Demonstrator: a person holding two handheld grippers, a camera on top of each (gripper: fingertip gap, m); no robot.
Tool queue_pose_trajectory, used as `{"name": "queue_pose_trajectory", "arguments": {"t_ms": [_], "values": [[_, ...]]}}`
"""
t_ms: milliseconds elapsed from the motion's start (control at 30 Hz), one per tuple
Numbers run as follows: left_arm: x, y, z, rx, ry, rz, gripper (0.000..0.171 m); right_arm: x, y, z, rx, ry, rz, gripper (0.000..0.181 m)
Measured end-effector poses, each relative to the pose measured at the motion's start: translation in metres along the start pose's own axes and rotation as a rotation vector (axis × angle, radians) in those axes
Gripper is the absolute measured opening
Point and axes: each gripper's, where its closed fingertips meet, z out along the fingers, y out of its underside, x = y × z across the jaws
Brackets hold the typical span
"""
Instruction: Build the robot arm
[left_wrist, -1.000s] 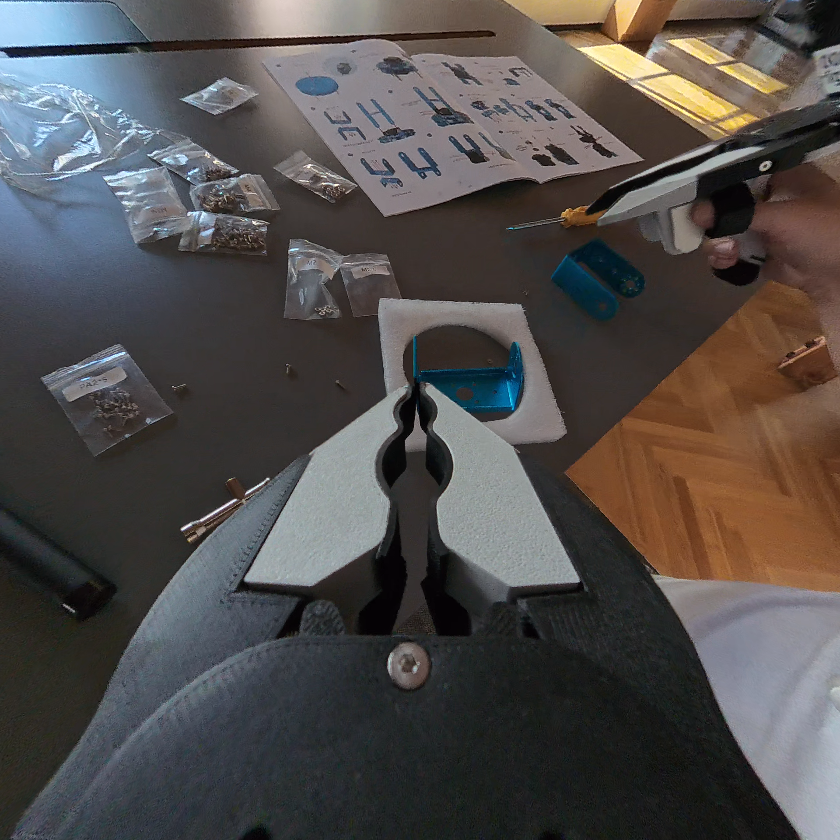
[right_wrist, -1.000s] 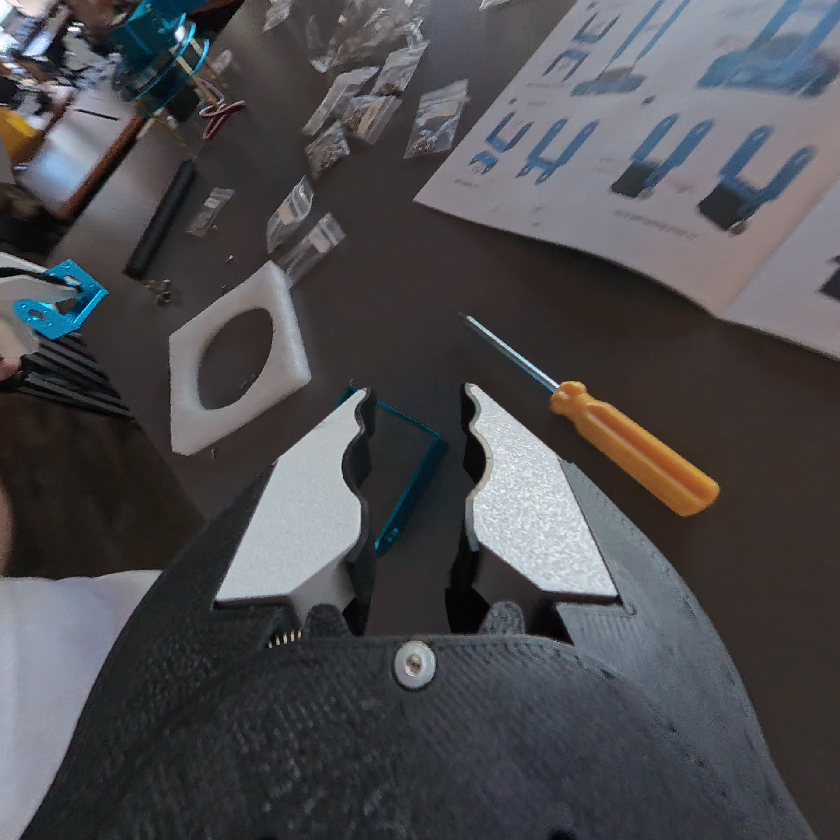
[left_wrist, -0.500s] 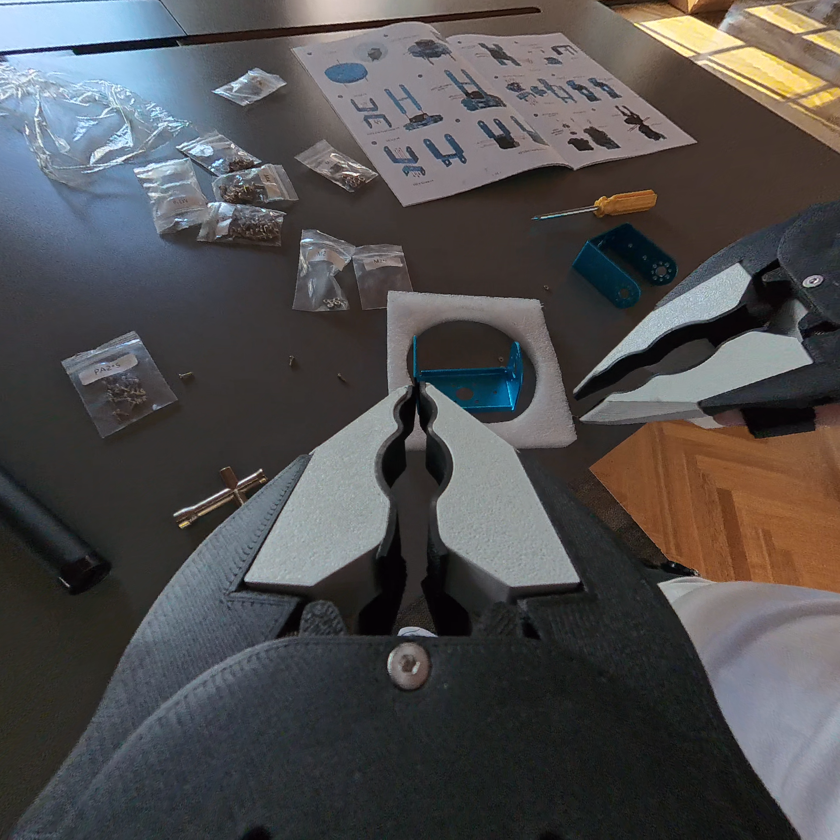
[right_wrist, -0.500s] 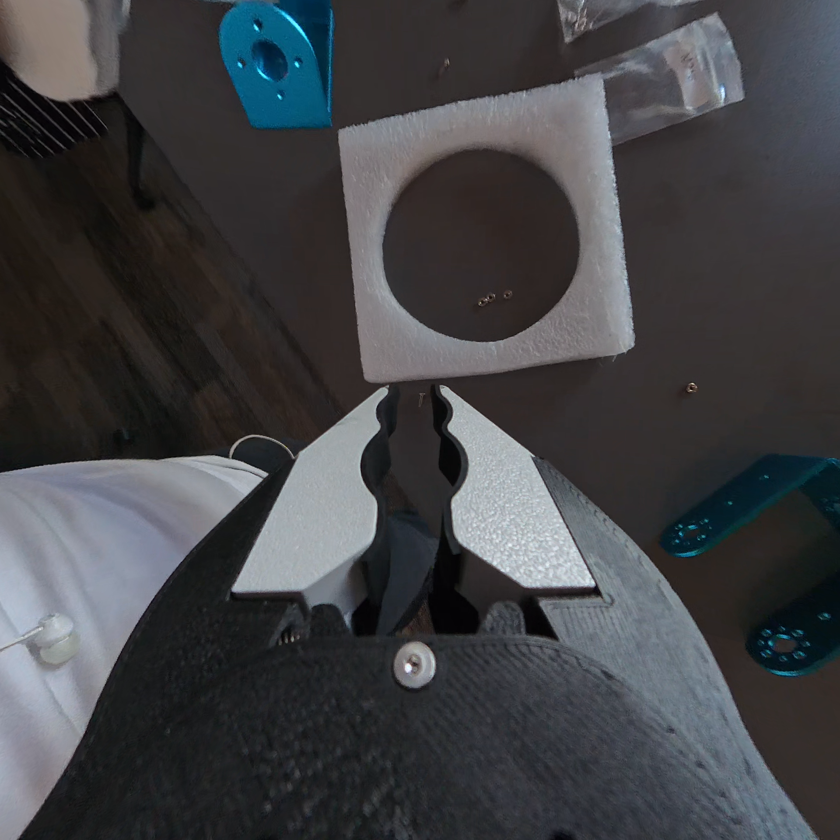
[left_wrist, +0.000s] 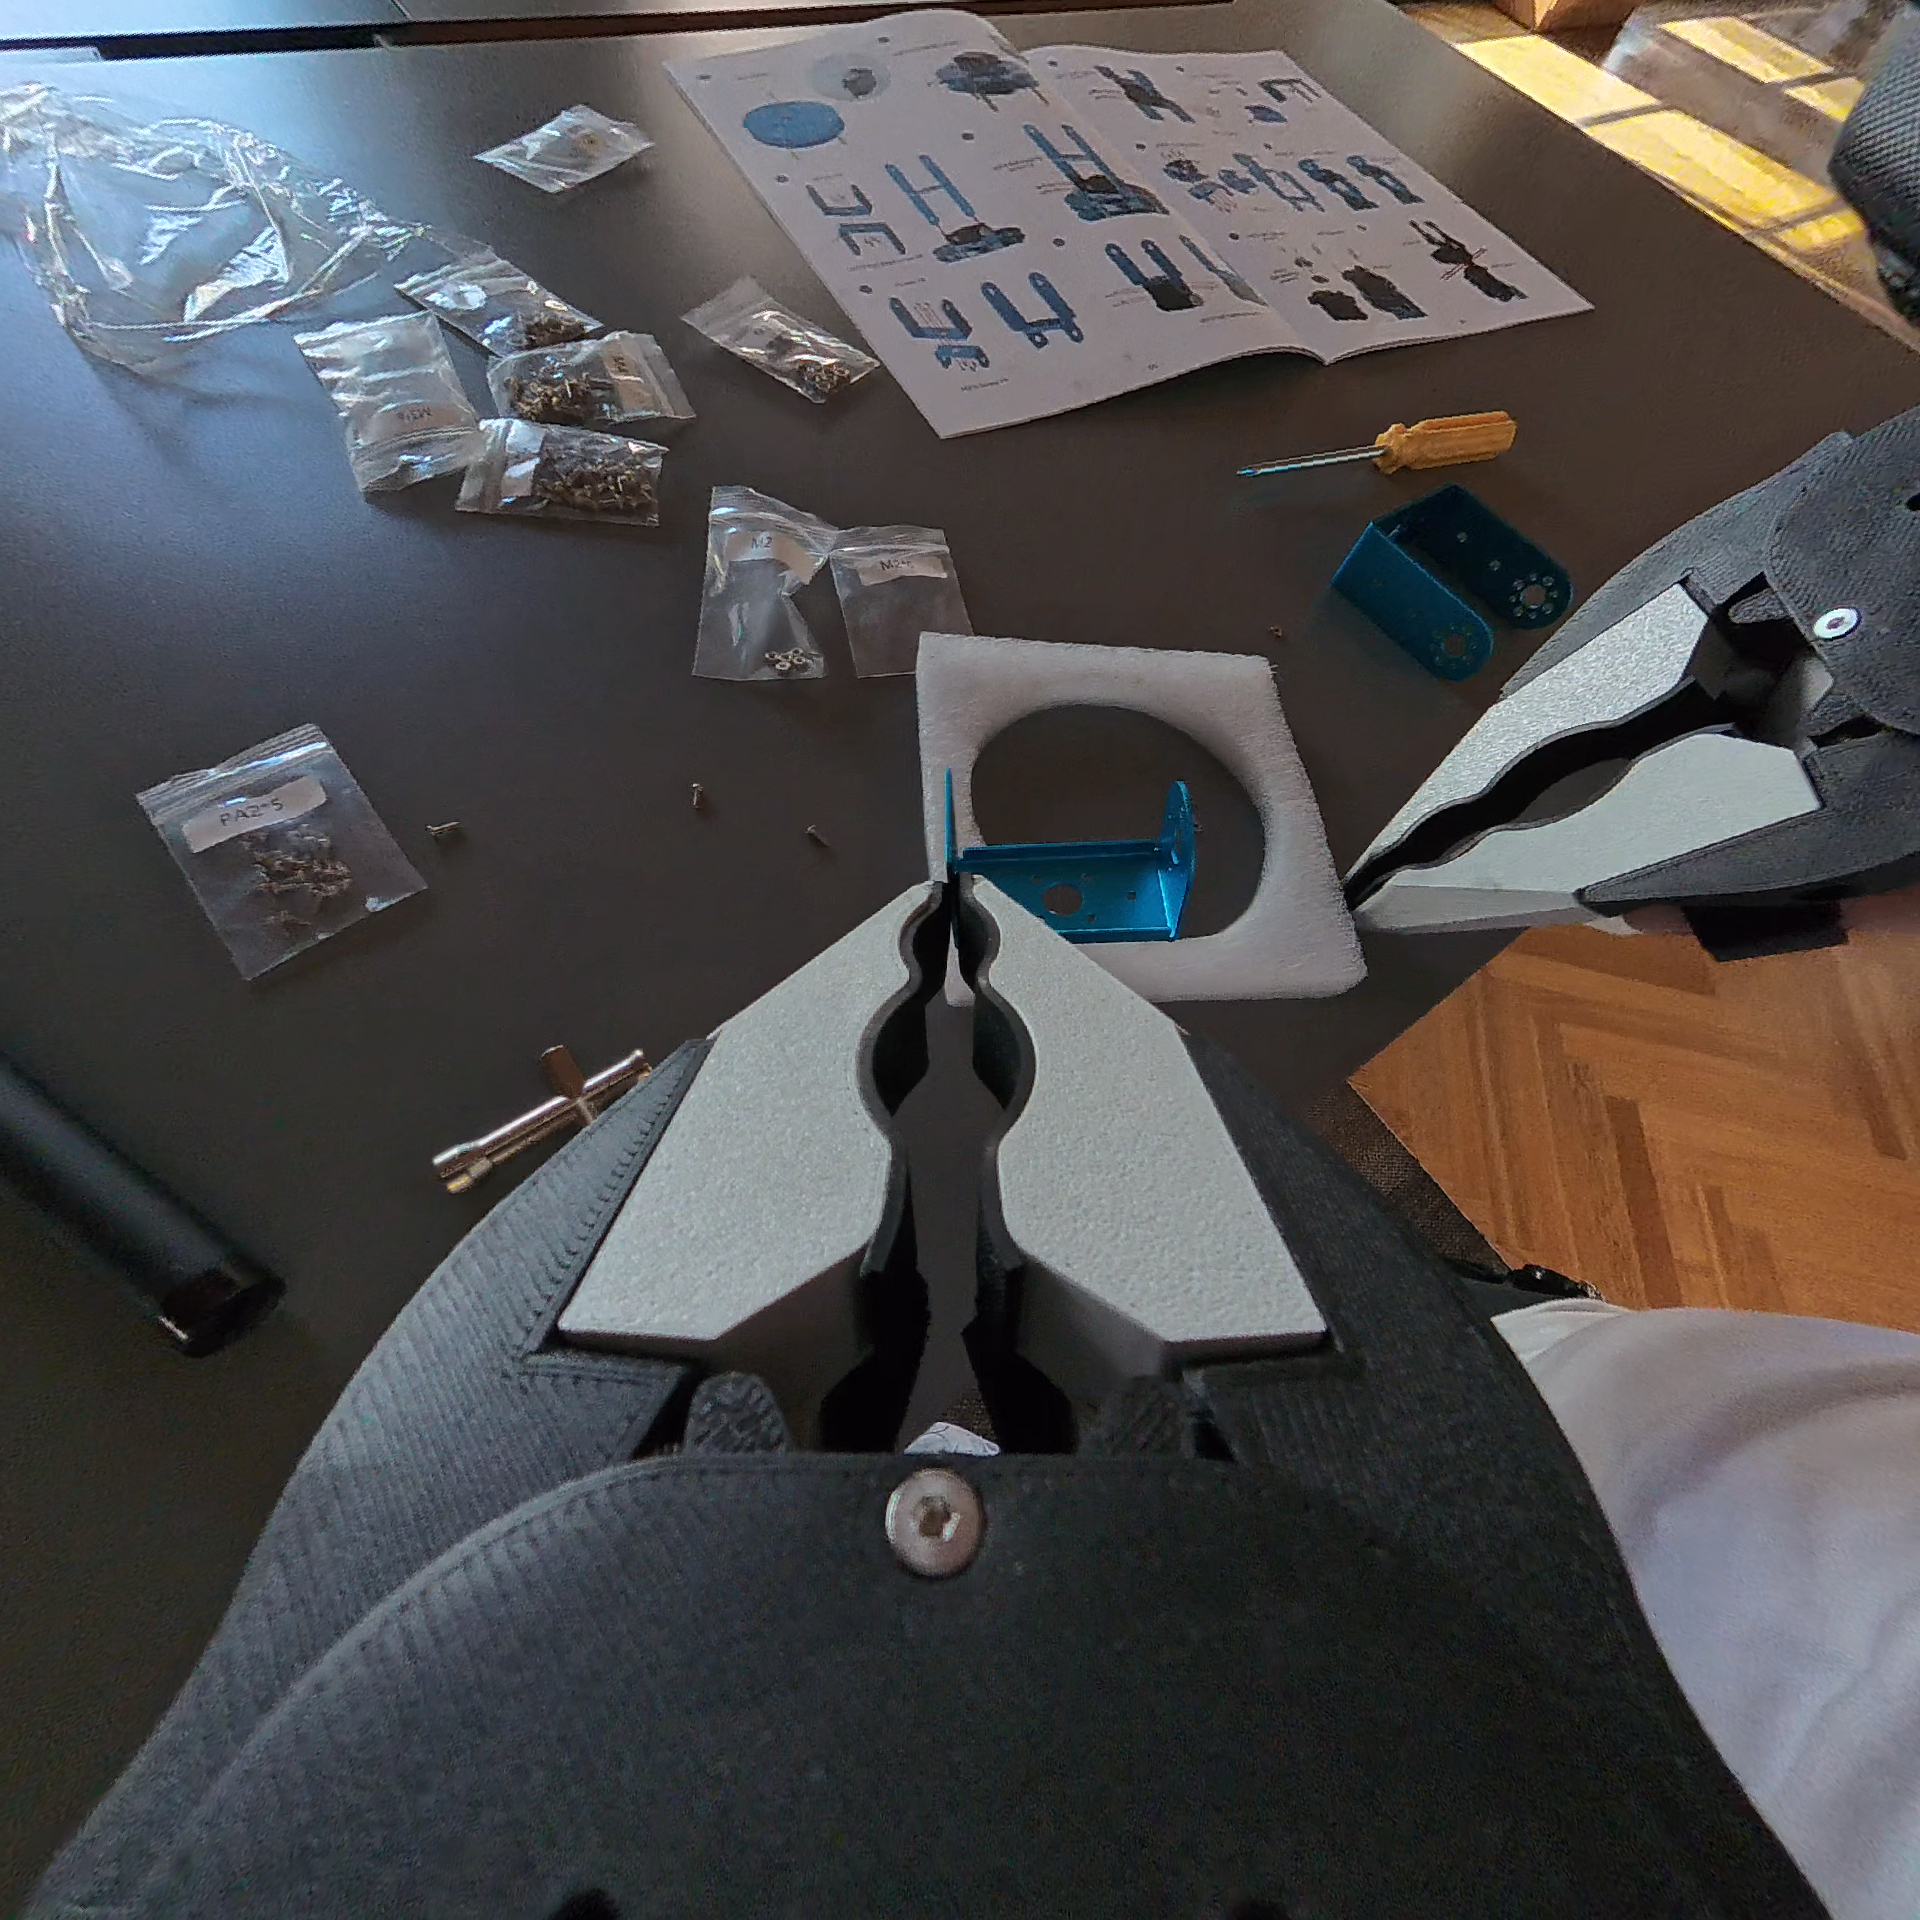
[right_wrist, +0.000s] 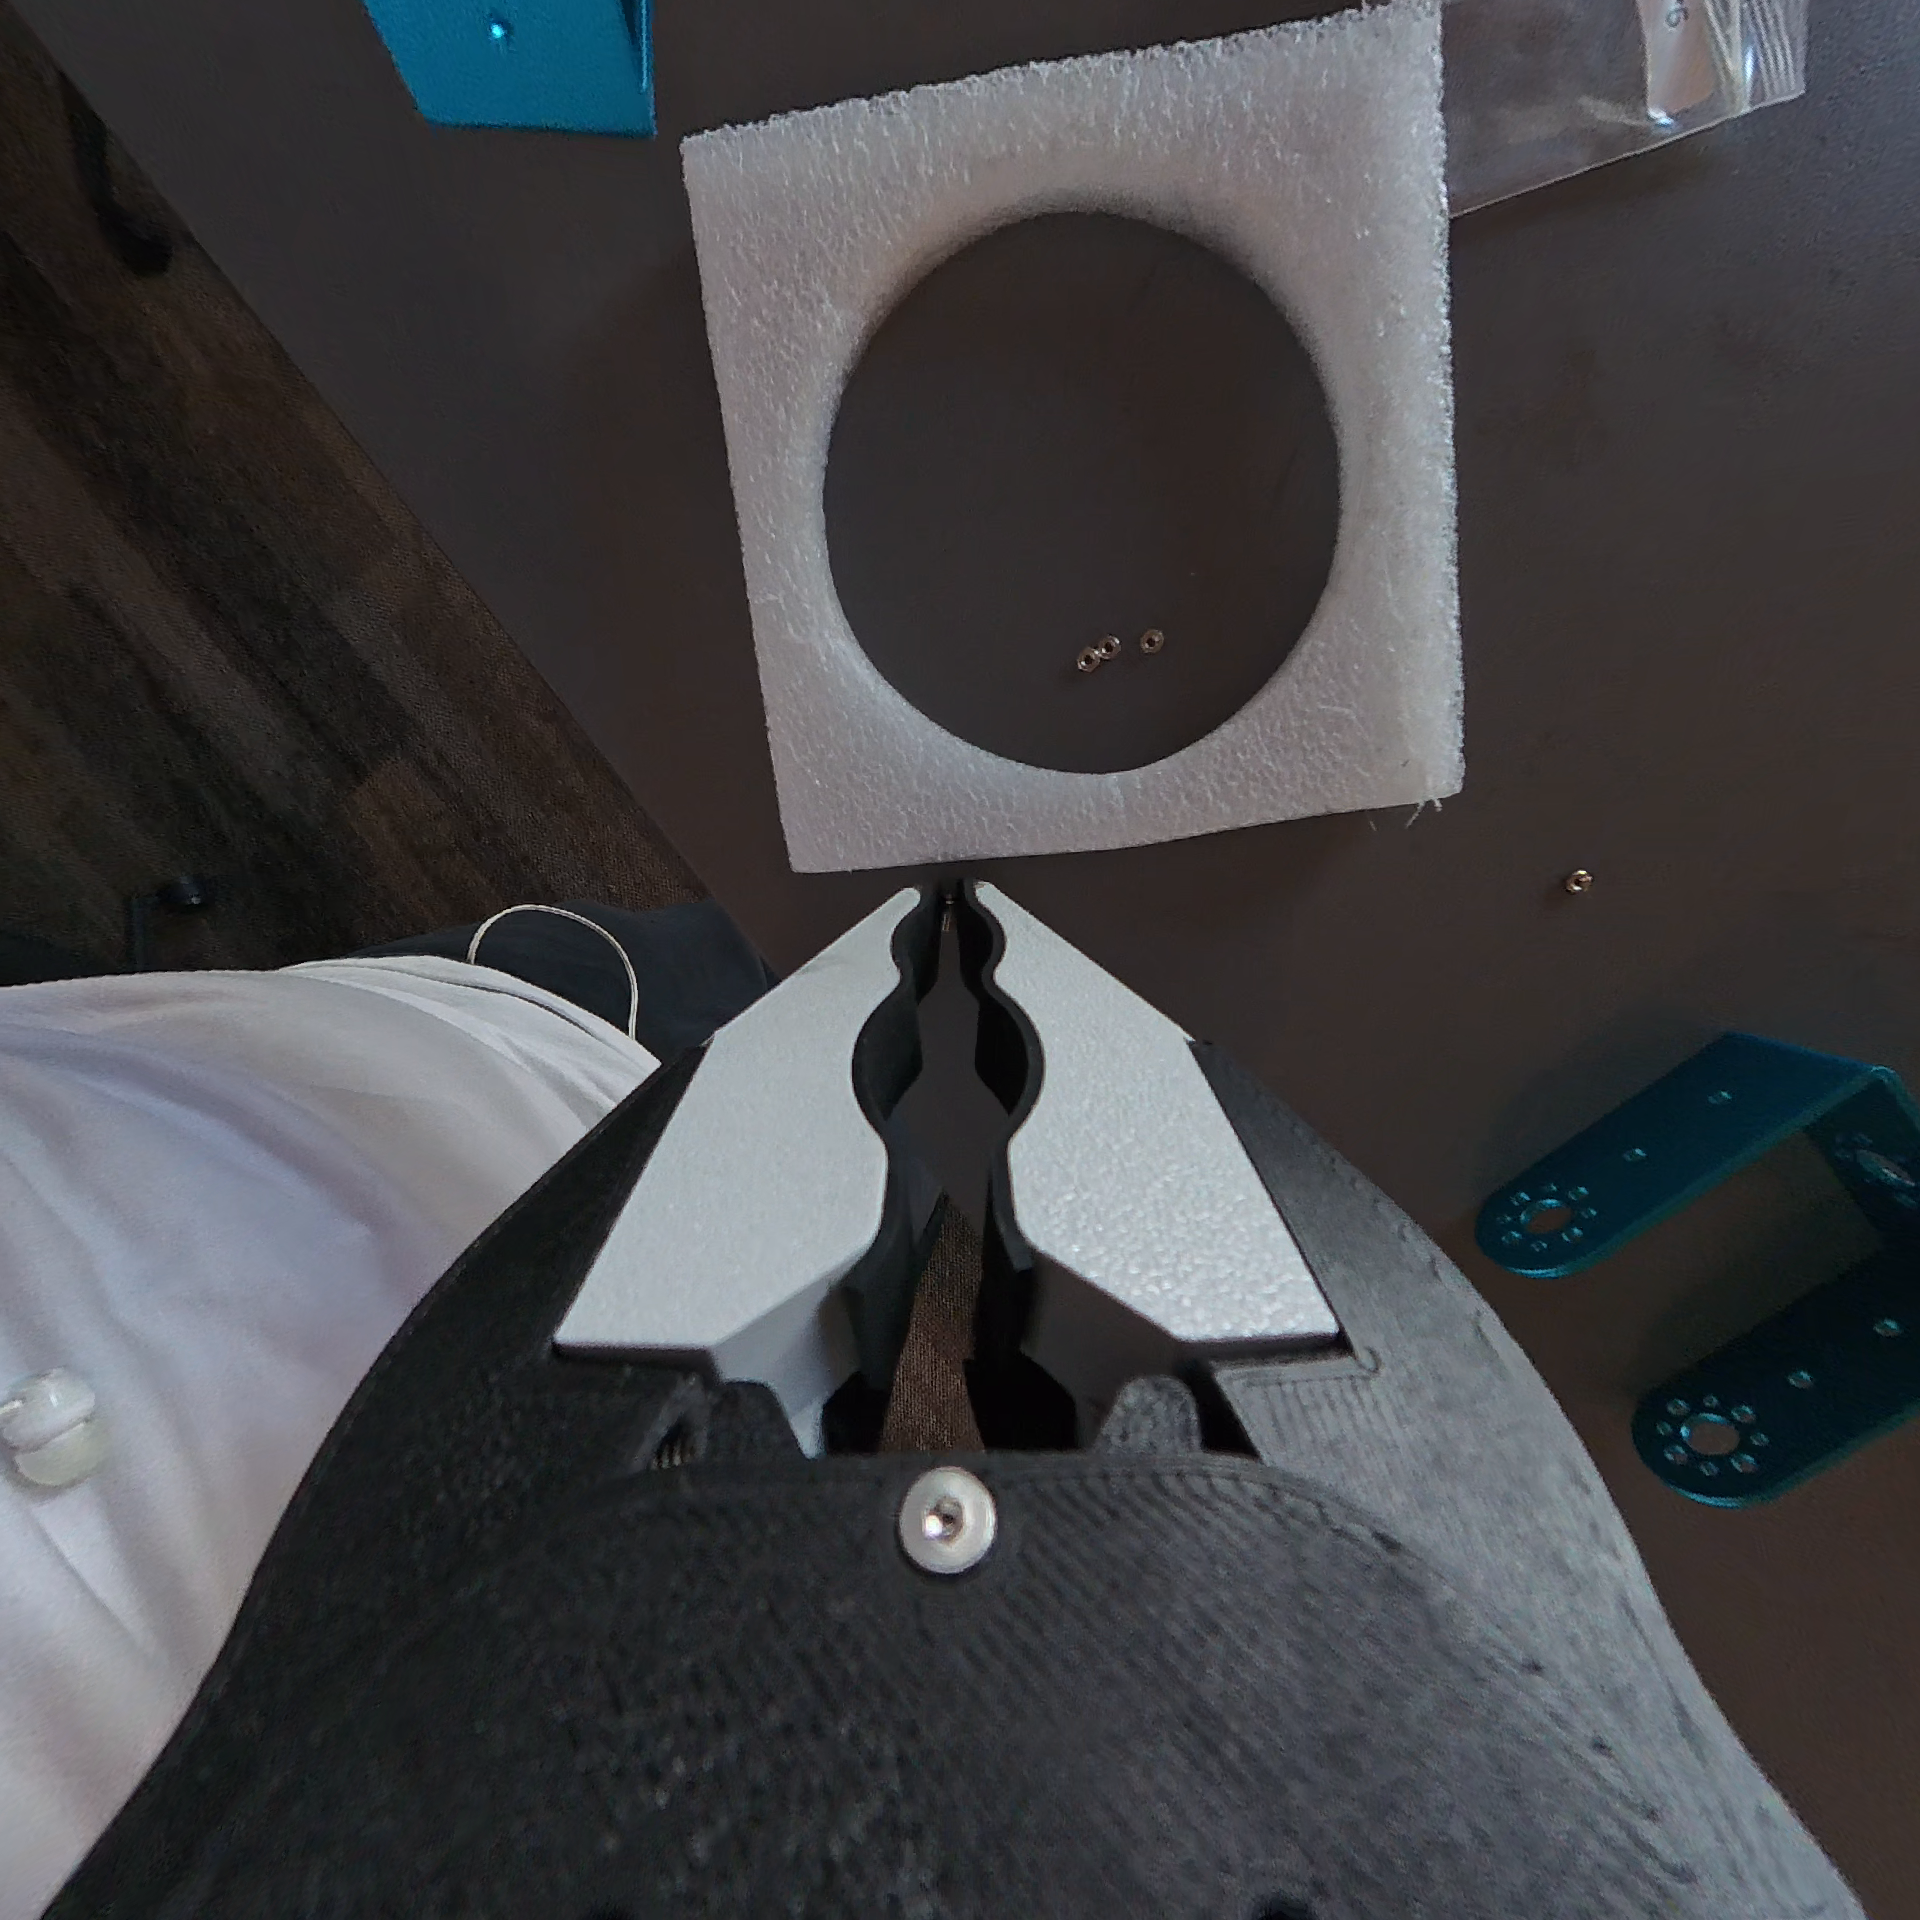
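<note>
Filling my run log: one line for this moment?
left gripper: shut on blue bracket | right gripper: shut on small screw, beside foam frame

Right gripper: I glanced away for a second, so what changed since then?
The right gripper swung from the long bracket by the screwdriver to the near edge of the foam and closed from open, apparently onto a tiny screw. The left gripper stays shut on the small bracket; bags and booklet lie as before.
</note>
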Motion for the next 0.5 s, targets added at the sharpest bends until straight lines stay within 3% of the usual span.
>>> {"name": "queue_pose_trajectory", "arguments": {"t_ms": [133, 267, 500], "values": [[-0.002, 0.000, 0.003, 0.002, 0.001, 0.005, 0.000, 0.003, 0.000, -0.005, 0.062, -0.070, 0.036, 0.001], [0.011, -0.010, 0.014, 0.022, 0.035, 0.024, 0.000, 0.016, -0.014, -0.025, 0.283, -0.198, 0.128, 0.001], [0.077, -0.030, 0.043, 0.032, 0.282, 0.163, 0.000, 0.027, -0.039, -0.091, 0.710, -0.659, 0.256, 0.001]]}}
